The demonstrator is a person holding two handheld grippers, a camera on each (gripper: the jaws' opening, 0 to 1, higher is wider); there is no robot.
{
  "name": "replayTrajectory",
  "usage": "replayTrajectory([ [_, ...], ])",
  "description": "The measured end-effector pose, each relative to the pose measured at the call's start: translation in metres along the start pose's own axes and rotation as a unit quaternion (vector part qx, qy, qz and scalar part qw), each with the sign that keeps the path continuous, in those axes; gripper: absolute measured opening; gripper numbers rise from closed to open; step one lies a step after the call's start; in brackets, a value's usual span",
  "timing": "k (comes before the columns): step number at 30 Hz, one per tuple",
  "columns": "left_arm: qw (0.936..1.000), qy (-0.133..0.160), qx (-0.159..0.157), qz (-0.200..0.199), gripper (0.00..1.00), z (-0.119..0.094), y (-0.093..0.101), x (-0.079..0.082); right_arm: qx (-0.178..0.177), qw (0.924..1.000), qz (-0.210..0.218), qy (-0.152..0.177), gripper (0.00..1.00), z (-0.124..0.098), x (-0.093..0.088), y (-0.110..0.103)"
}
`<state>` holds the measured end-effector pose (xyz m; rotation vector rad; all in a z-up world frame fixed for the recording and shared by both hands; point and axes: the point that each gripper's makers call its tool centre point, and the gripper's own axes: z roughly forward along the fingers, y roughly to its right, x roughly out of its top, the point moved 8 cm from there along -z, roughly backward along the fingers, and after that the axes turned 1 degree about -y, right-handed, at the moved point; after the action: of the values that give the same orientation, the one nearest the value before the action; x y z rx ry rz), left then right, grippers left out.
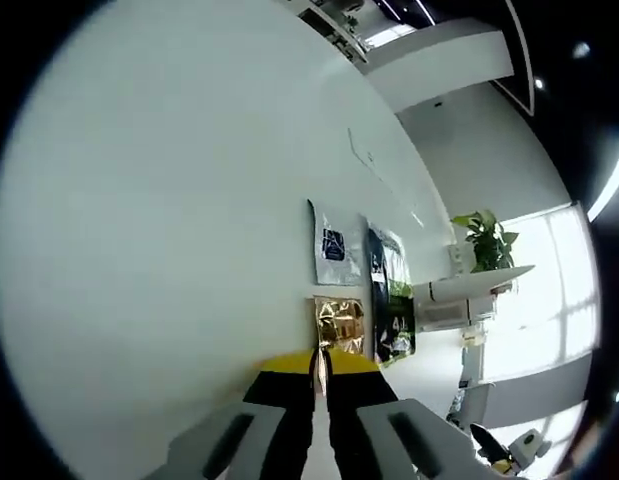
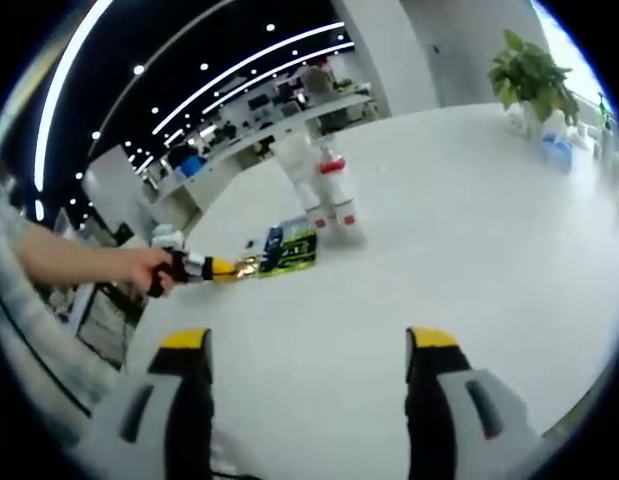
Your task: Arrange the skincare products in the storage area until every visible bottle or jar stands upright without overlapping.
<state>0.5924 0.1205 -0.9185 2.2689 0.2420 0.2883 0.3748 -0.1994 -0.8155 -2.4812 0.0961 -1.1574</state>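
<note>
white table [image 1: 169, 200], gold sachet [image 1: 339, 322], yellow-tipped black jaws, green plant [image 2: 529, 70]

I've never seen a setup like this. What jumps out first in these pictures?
A big white table spreads across both views. In the left gripper view, the left gripper has its yellow-tipped jaws closed at a gold packet, beside a white packet and a dark packet. In the right gripper view, white bottles stand upright, with a potted plant behind.

Print on the sachets [image 1: 337, 245] at frame centre is too small to read; the gold sachet [image 1: 339, 322] is partly covered by the left hand-held gripper [image 1: 320, 370].
</note>
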Motion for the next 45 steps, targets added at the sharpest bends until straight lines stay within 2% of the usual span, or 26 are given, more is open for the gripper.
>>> replayTrajectory([
  [21,0.9999,0.006,0.013,0.003,0.11,-0.007,0.006,0.000,0.005,1.0000,-0.005,0.001,0.77,0.000,-0.003,-0.003],
  [31,0.9994,0.014,0.020,0.023,0.23,-0.018,0.011,-0.002,0.012,0.9999,-0.006,0.010,0.77,-0.001,-0.002,-0.005],
  [37,0.9965,0.047,0.018,0.067,0.24,-0.030,0.019,0.002,0.021,0.9997,-0.007,0.014,0.78,-0.001,-0.003,-0.007],
  [41,0.9941,0.070,0.010,0.083,0.31,-0.041,0.026,0.004,0.031,0.9994,-0.012,0.013,0.78,0.000,-0.004,-0.011],
  [45,0.9923,0.076,0.013,0.096,0.36,-0.047,0.027,0.000,0.038,0.9991,-0.017,0.013,0.78,0.001,-0.004,-0.014],
])
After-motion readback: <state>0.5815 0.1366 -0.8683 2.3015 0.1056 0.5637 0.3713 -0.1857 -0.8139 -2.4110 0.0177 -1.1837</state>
